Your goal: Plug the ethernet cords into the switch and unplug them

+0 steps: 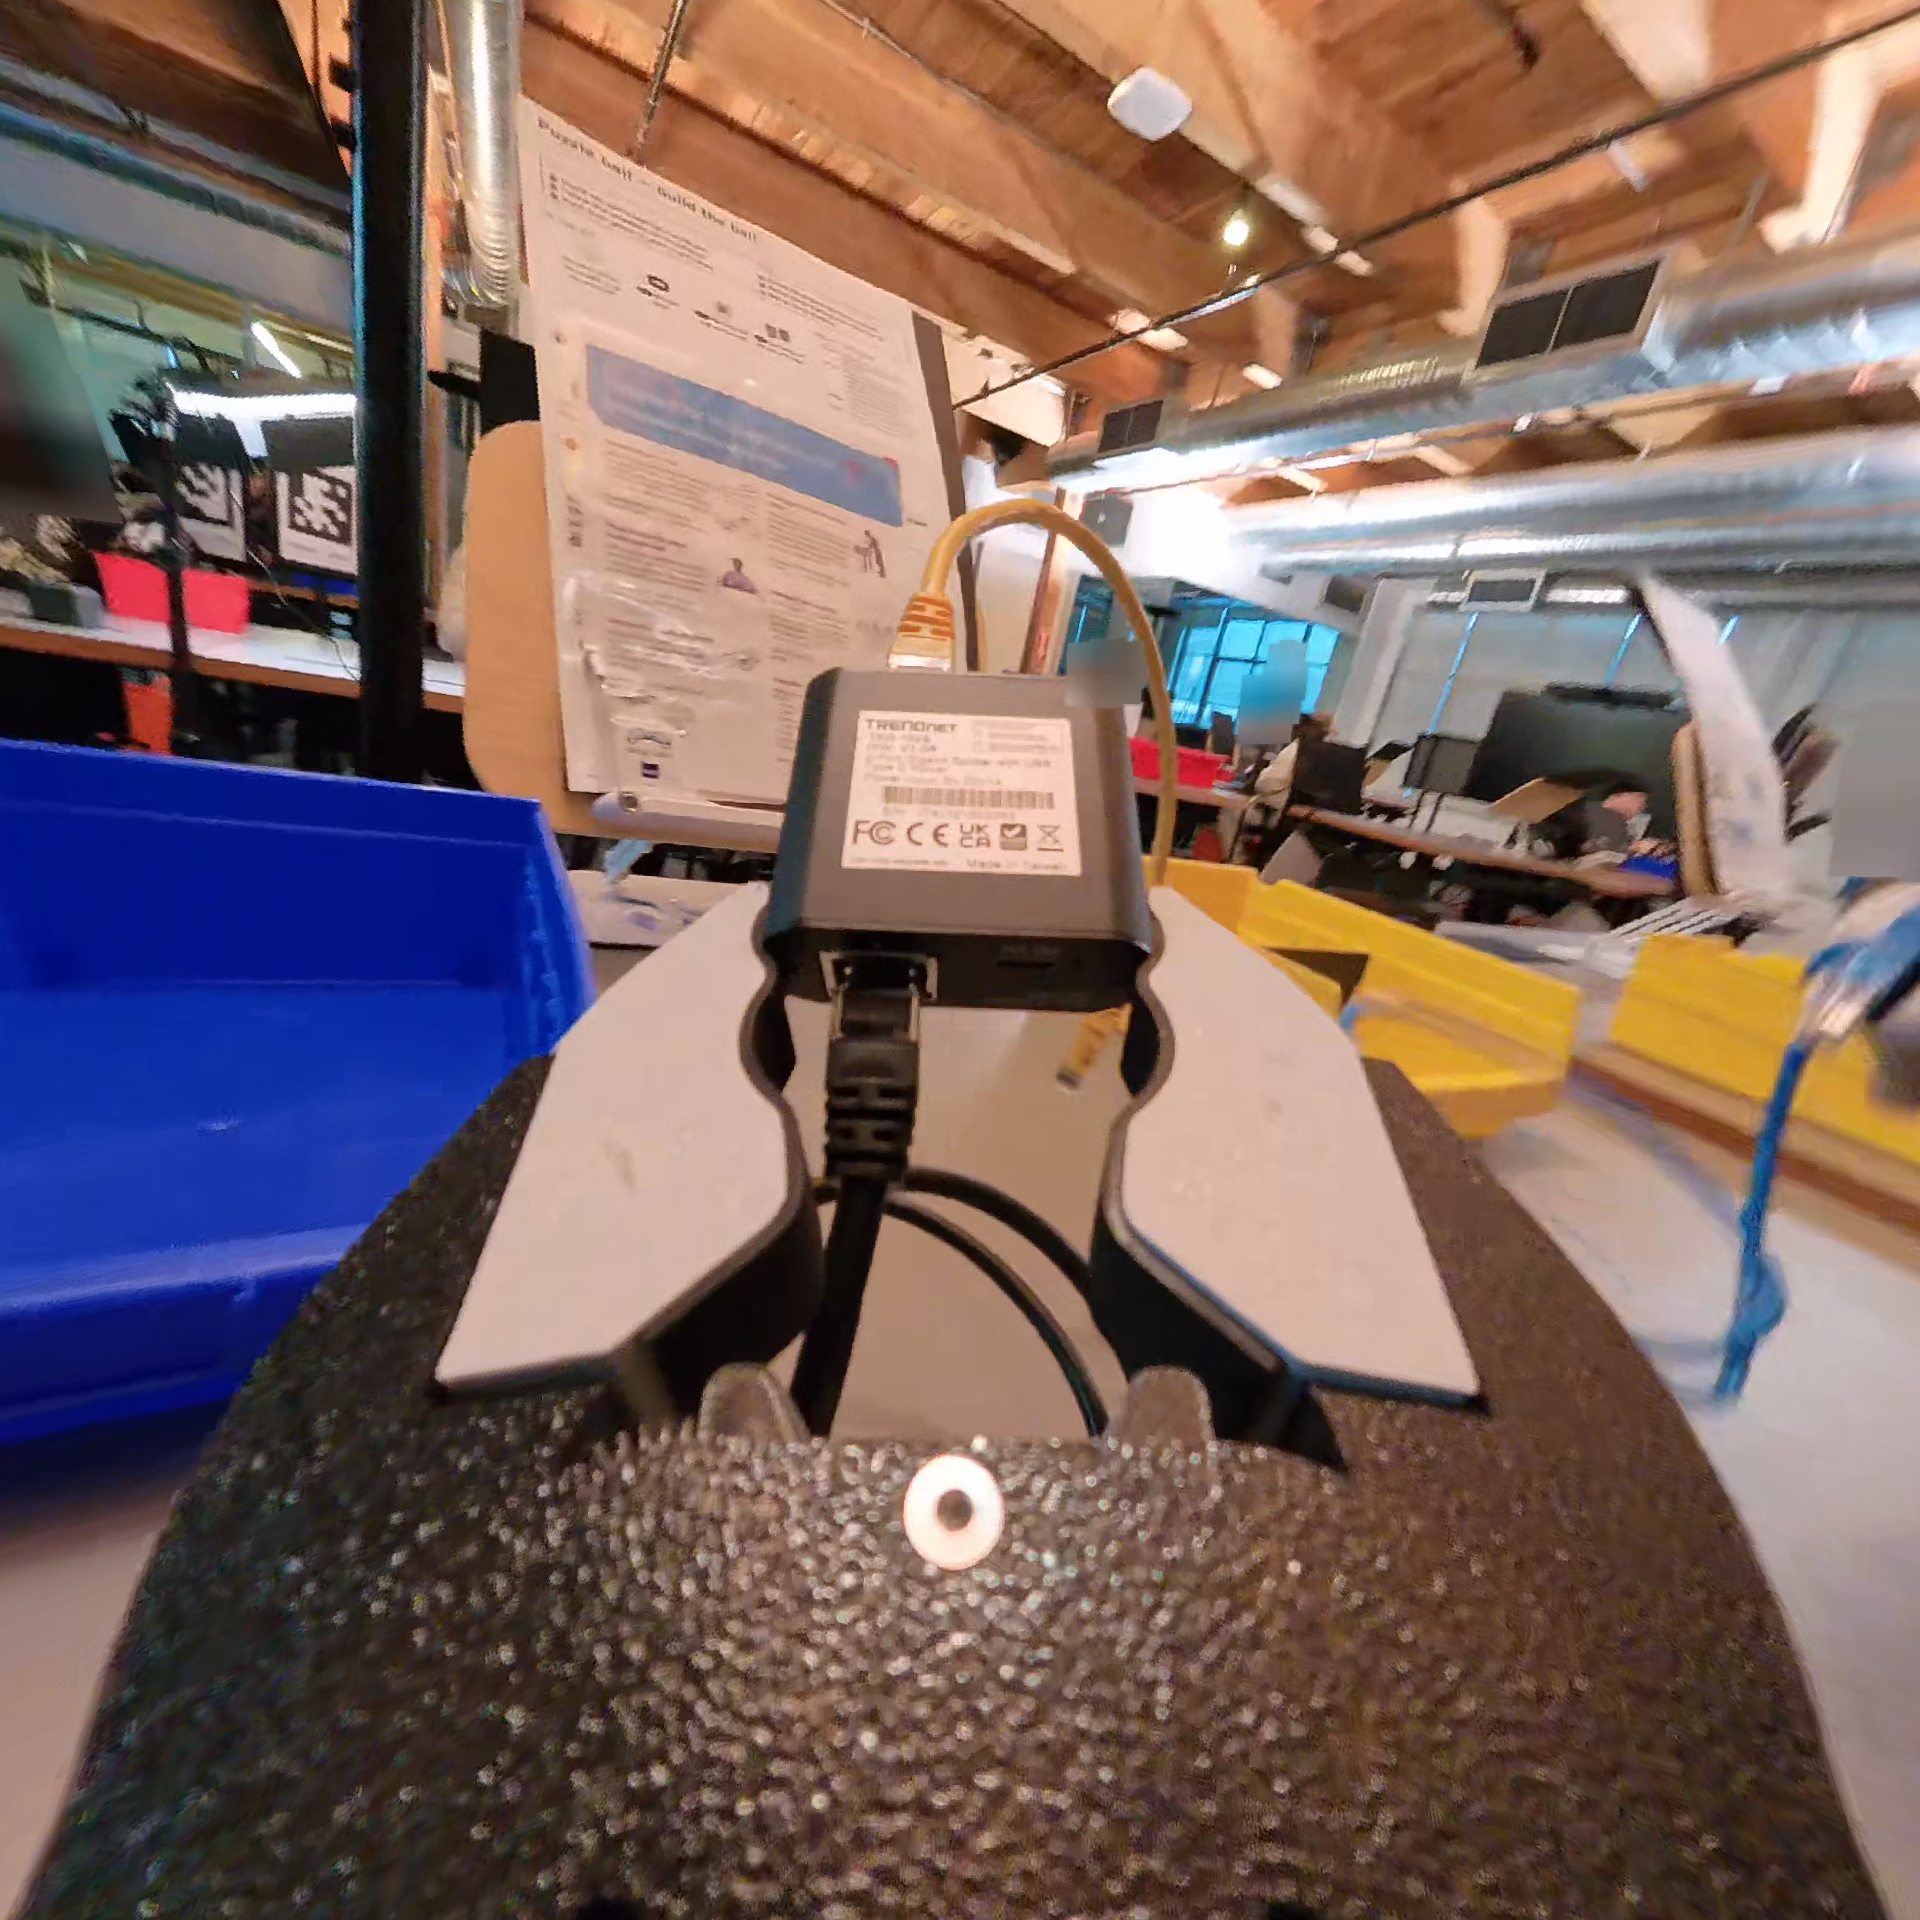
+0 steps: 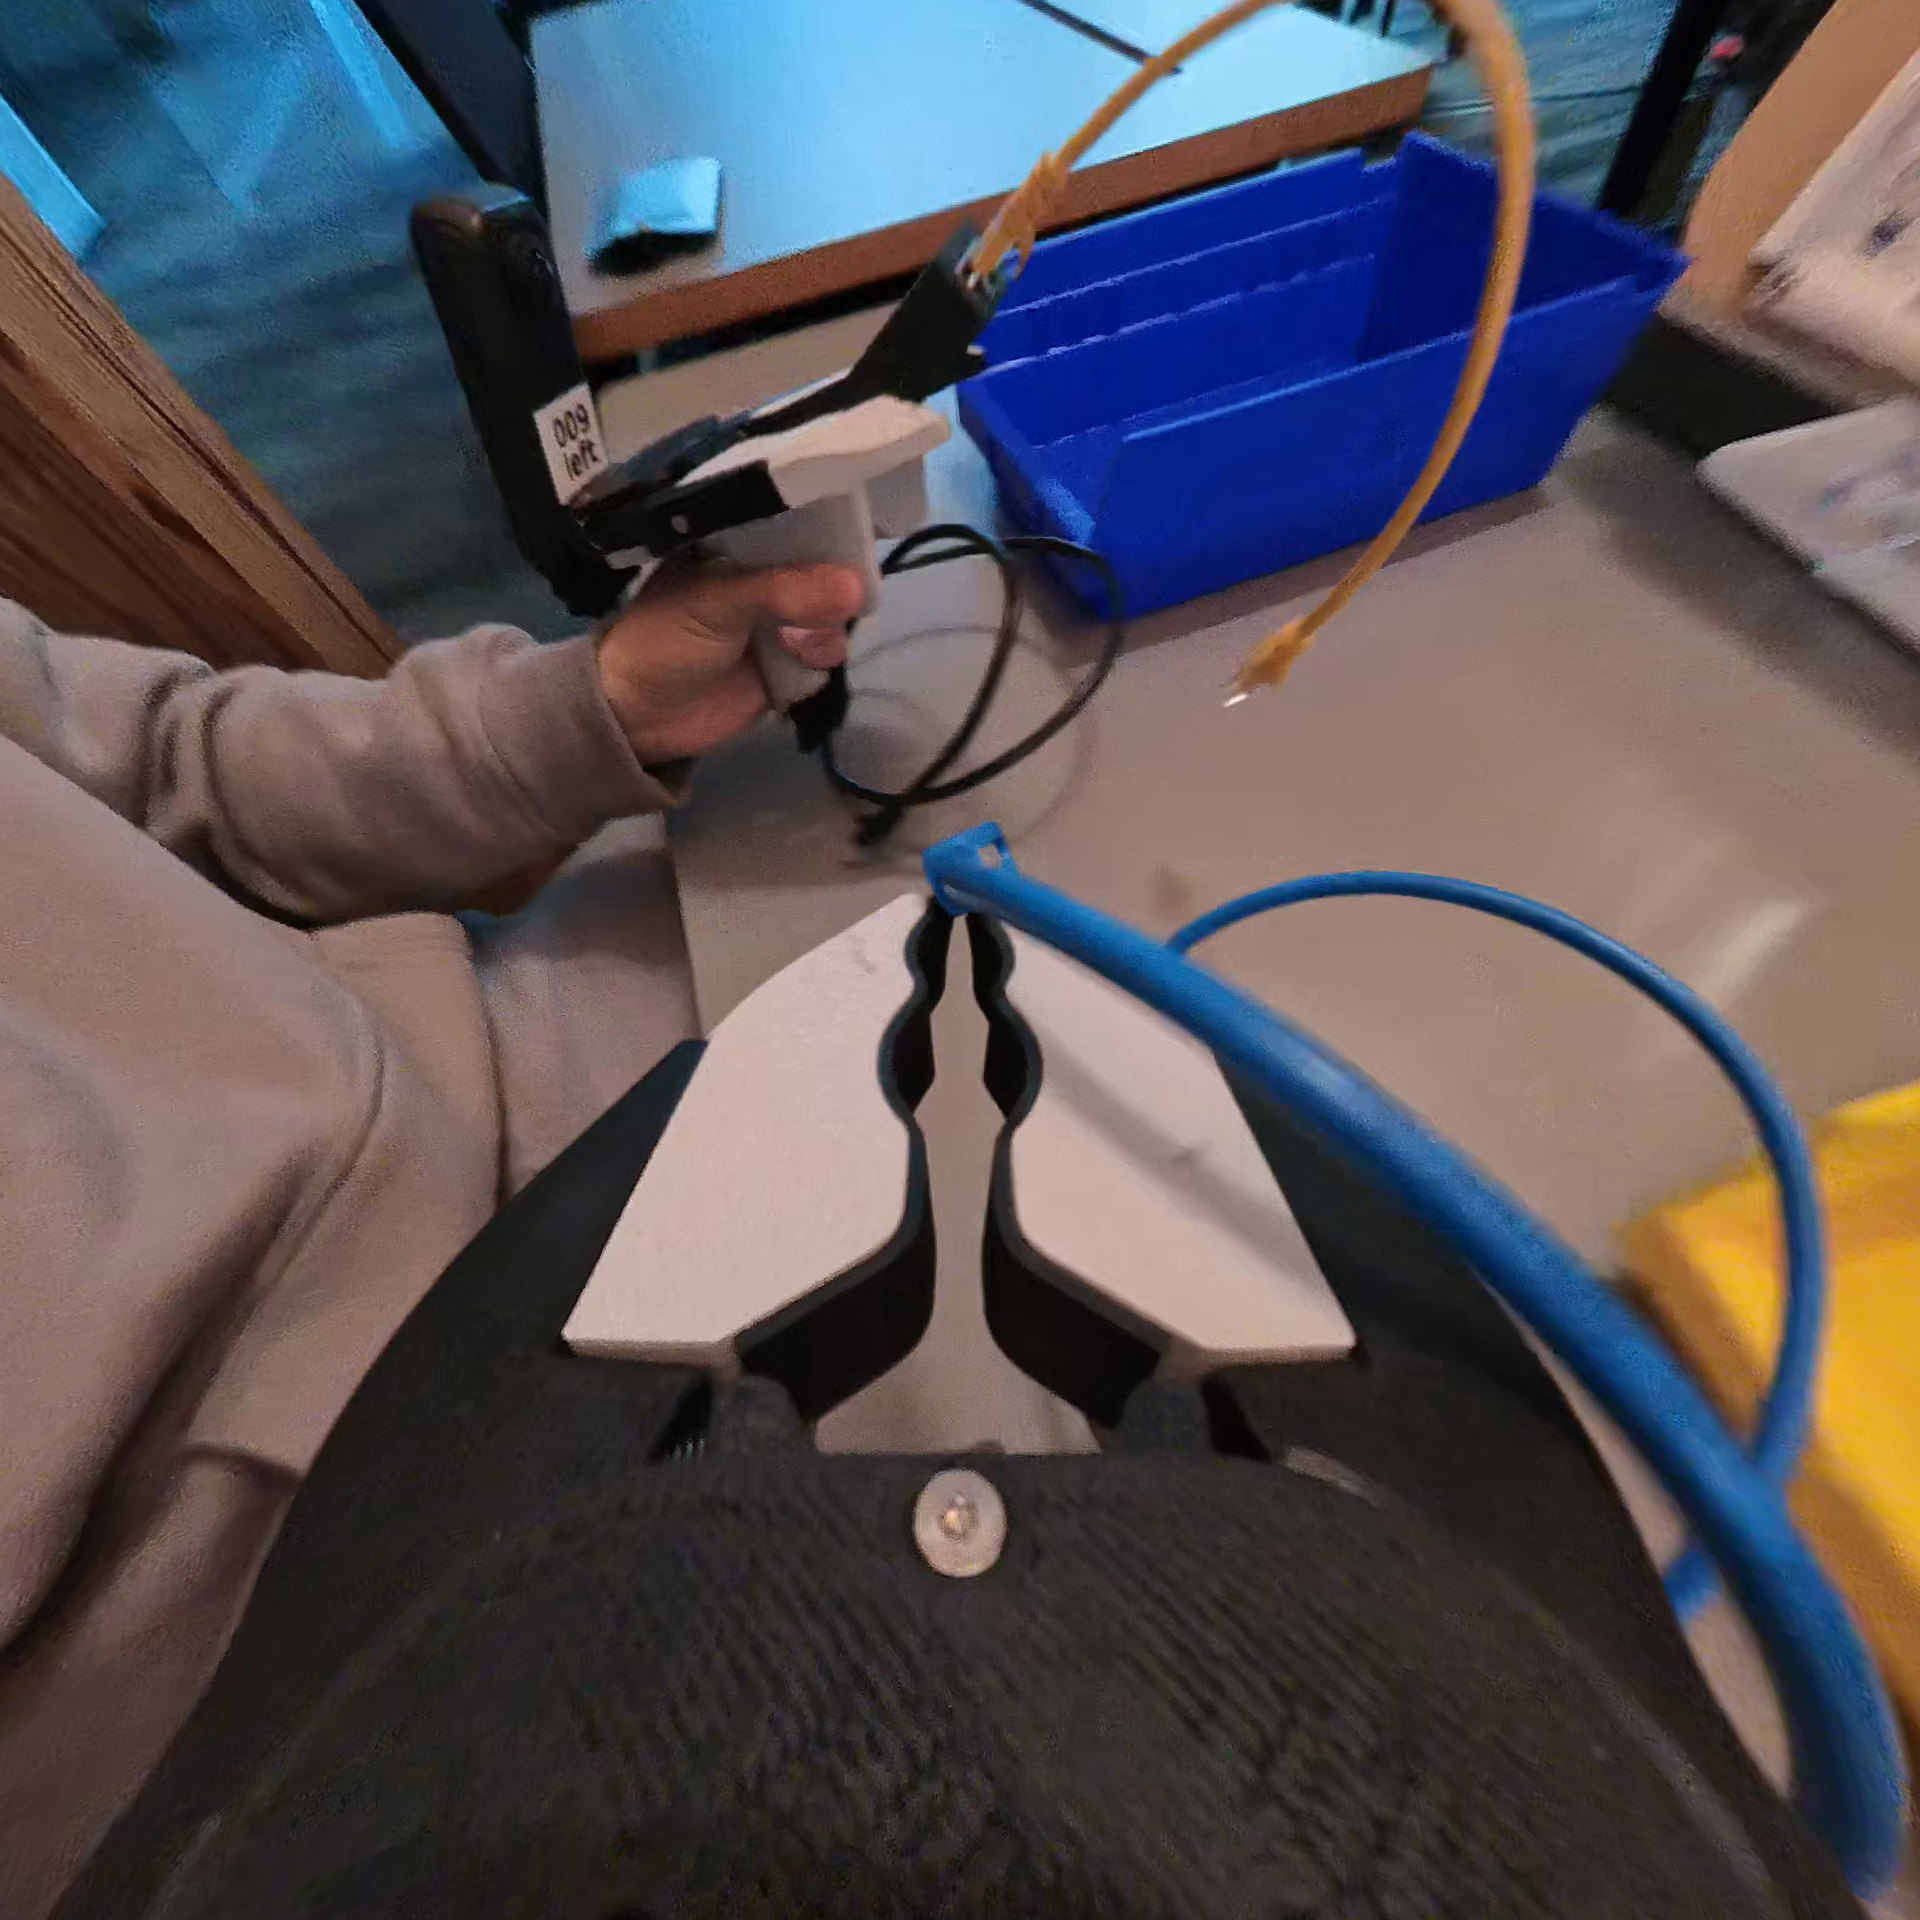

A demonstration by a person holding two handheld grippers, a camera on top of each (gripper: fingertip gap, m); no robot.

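My left gripper [image 1: 956, 935] is shut on the black switch [image 1: 956, 831] and holds it off the table, label side up. A black cord [image 1: 873, 1049] is plugged into its near port. A yellow cord [image 1: 925, 623] is plugged into its far side and arcs over to the right. In the right wrist view the switch [image 2: 925, 322] sits in the left gripper [image 2: 831, 447], and the yellow cord's free plug [image 2: 1273, 660] hangs loose. My right gripper [image 2: 958, 914] is shut on the blue cord's plug [image 2: 966, 847], with the blue cord [image 2: 1455, 1174] looping back to the right.
A blue bin [image 2: 1299, 395] stands behind the switch, left of it in the left wrist view [image 1: 260, 1039]. Yellow bins [image 1: 1455, 997] sit to the right. The black cord's slack [image 2: 987, 665] loops on the grey table [image 2: 1455, 831]. A person's hand [image 2: 707, 655] holds the left gripper.
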